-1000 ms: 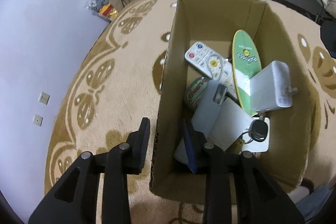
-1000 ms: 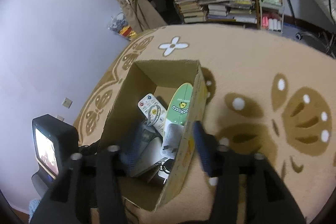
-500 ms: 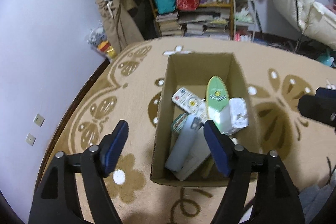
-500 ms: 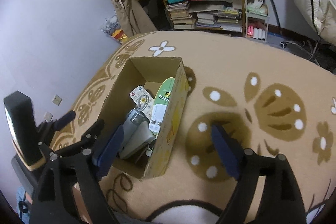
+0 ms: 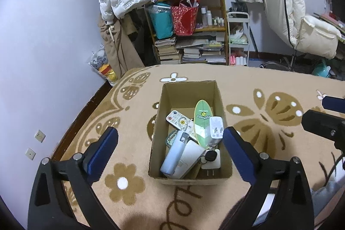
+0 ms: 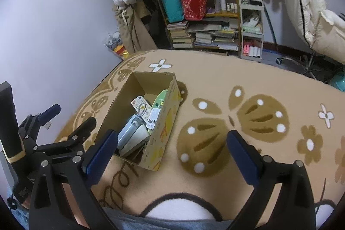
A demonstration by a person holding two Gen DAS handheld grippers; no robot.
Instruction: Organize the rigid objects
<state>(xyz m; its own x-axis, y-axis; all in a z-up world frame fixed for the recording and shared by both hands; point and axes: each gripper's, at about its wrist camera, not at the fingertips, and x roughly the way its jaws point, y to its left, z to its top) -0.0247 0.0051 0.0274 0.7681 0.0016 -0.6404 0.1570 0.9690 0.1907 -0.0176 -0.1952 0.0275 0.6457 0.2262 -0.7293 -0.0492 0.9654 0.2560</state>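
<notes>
The left gripper (image 5: pixel 170 144) is wide open and holds nothing. It hangs above the box (image 5: pixel 189 178) on the rug (image 5: pixel 248 83). In the box lie a remote (image 5: pixel 178 119), a green board (image 5: pixel 202 120), a white charger (image 5: pixel 216 127) and more. The right gripper (image 6: pixel 171 149) is wide open and empty too. No loose things show on the rug, so the job looks about done, though the box hides its bottom.

Left hand-held gripper (image 5: pixel 170 143), right hand-held gripper (image 6: pixel 171 143): black plastic frames, silver screws, blue ribbed finger pads (image 5: pixel 238 155).
</notes>
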